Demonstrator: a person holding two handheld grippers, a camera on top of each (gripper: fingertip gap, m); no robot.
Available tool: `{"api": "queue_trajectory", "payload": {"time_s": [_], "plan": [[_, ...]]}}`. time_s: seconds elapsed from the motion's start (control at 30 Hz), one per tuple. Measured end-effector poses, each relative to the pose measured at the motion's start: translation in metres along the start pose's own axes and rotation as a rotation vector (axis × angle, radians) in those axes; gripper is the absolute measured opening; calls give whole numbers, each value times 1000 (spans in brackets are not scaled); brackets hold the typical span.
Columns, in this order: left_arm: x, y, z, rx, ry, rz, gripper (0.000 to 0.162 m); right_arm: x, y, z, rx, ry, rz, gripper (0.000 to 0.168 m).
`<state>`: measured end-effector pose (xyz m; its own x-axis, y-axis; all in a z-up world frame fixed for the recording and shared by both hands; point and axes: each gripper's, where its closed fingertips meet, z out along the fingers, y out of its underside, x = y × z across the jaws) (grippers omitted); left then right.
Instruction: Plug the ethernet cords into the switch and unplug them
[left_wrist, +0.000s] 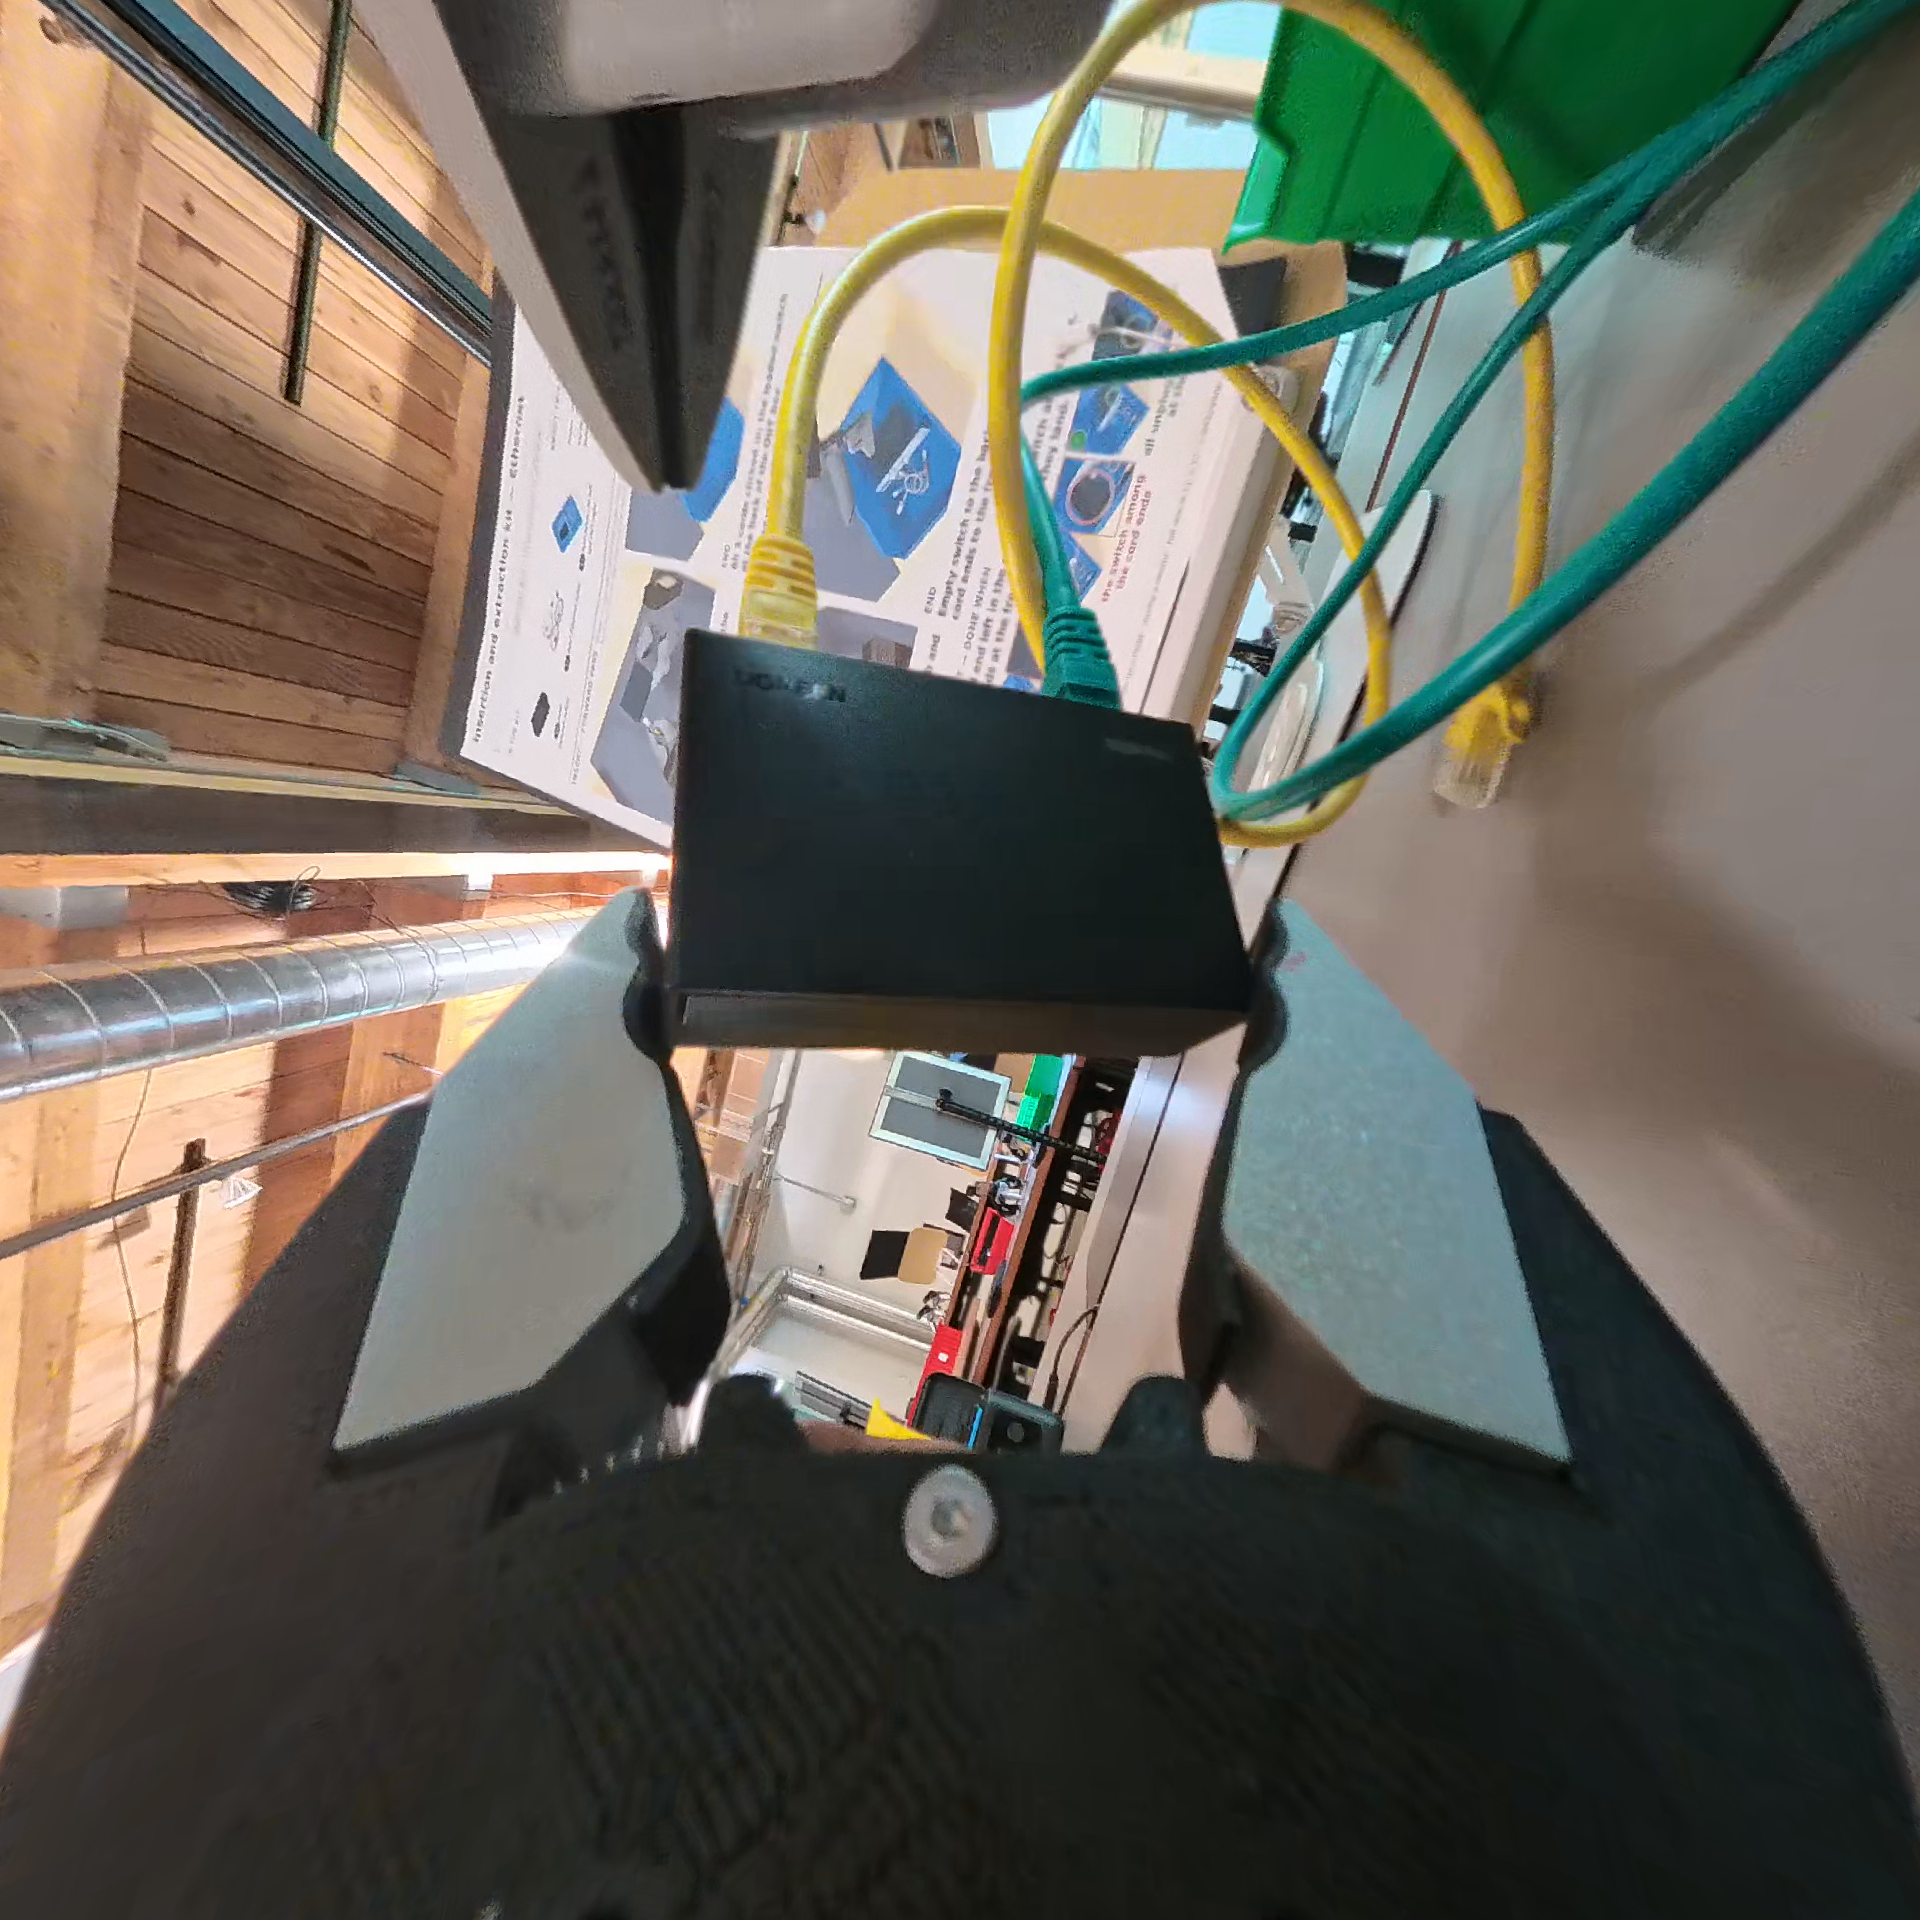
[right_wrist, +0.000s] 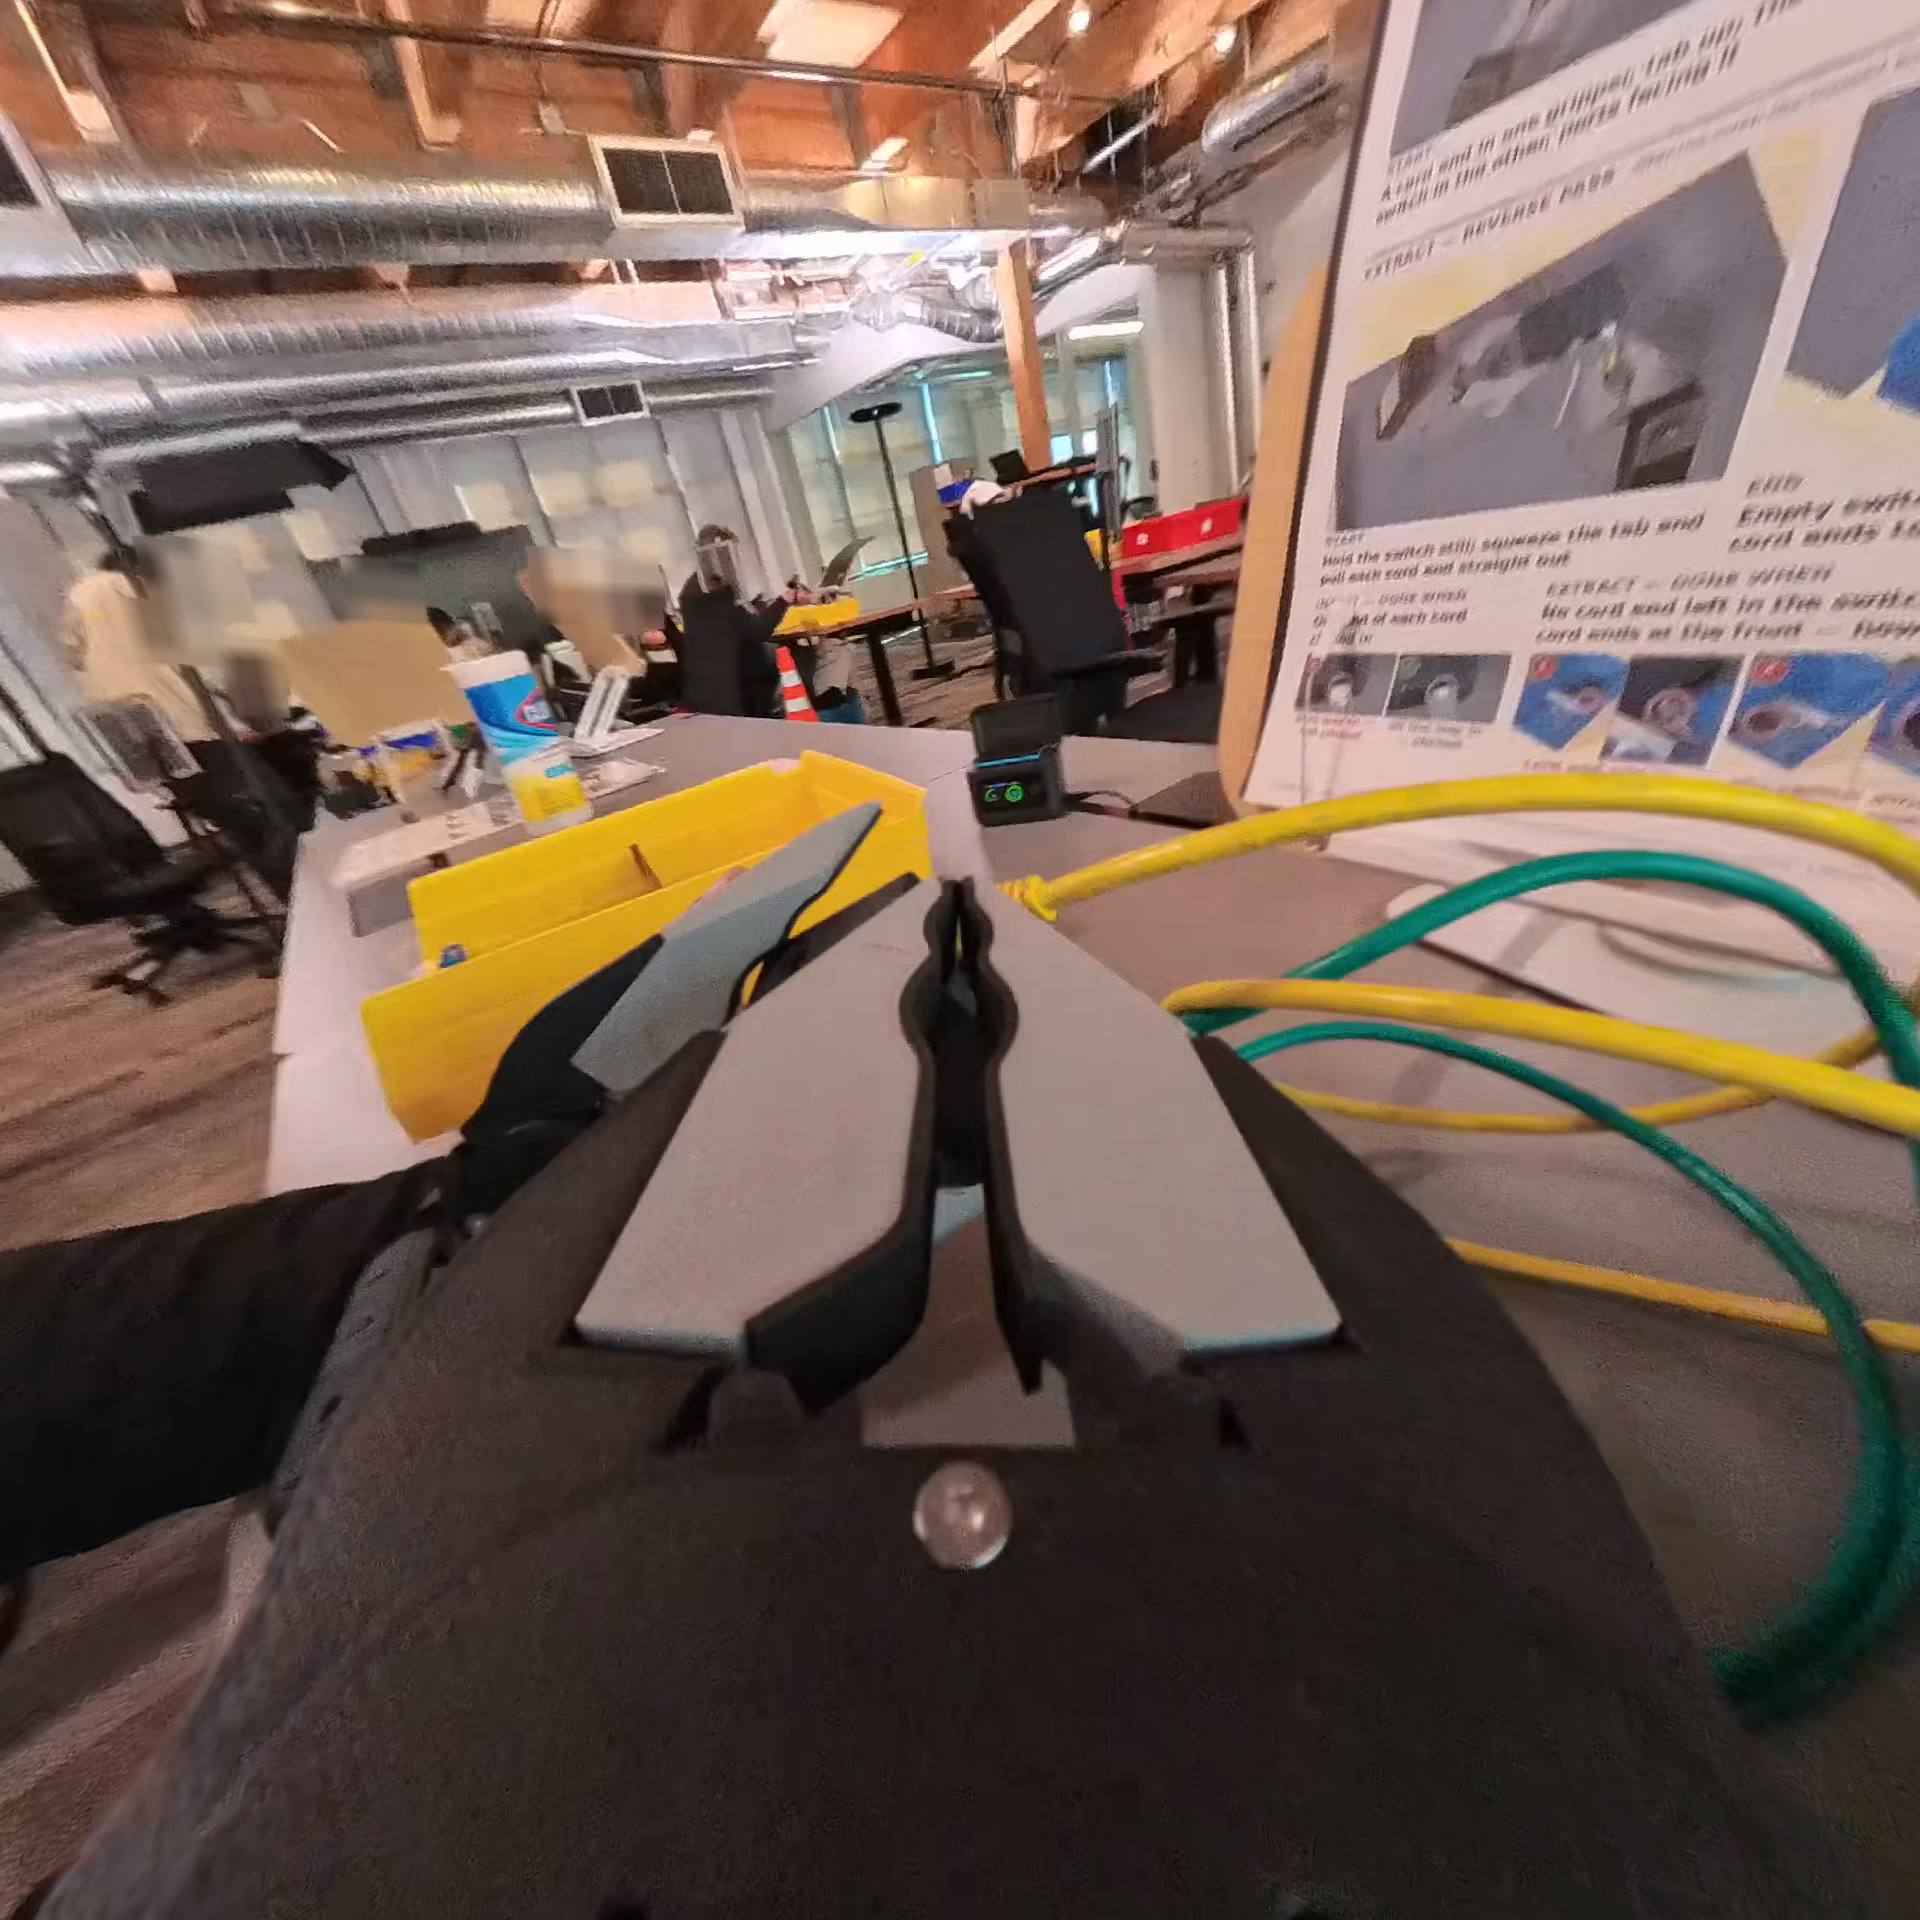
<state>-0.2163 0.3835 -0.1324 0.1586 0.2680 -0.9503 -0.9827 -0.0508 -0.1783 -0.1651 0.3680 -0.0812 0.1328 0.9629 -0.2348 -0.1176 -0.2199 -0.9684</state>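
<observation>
Switch (left_wrist: 935, 852): one black box, clamped by its near corners between the two fingers of my left gripper (left_wrist: 951, 992) and held in the air, rolled sideways relative to the grey table (left_wrist: 1683, 935). Two cords are counted. One yellow cord (left_wrist: 1039, 270) has a plug (left_wrist: 777, 582) seated in the switch's far edge, toward one end, and a second plug (left_wrist: 1481, 743) lying loose on the table beyond the switch. One green cord (left_wrist: 1621, 582) has a plug (left_wrist: 1075, 649) seated in the same far edge, toward the other end; its other plug cannot be seen. Both cords loop away from the switch over the table toward one green bin (left_wrist: 1455, 104) and one upright instruction board (left_wrist: 1039, 436). My right gripper (right_wrist: 961, 909) has its two fingers pressed together on nothing, its tip just short of the yellow cord; in the left wrist view it hovers beyond the switch's far edge, just beside the seated yellow plug. One yellow bin (right_wrist: 644, 925) stands on the table.
</observation>
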Motion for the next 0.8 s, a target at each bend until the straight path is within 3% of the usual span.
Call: {"api": "queue_trajectory", "payload": {"time_s": [0.03, 0.07, 0.13, 0.2, 0.23, 0.4, 0.53, 0.8], "plan": [[1, 0, 0, -1, 2, 4, 110, 3, 5, 1, -32, -10, 42, 3], [0, 0, 0, -2, 0, 5, 110, 7, 8, 1, -50, -3, 68, 42], [-1, 0, 0, 2, -4, -1, 110, 7, 6, -3, -17, -27, 88, 52], [-1, 0, 0, 3, -5, -1, 110, 7, -1, -7, 45, -52, 107, 10], [-1, -2, 0, 10, -7, 4, 110, 7, -3, -9, 62, -63, 117, 0], [-3, -9, -3, 42, -23, 22, 110, 0, 8, -1, 25, -145, 288, 0], [-5, -14, -5, 63, -37, 35, 110, 1, -3, 0, 117, -196, 413, 0], [1, -18, -6, 76, -16, 49, 111, -28, 5, 15, 67, -318, 446, 0]]}}
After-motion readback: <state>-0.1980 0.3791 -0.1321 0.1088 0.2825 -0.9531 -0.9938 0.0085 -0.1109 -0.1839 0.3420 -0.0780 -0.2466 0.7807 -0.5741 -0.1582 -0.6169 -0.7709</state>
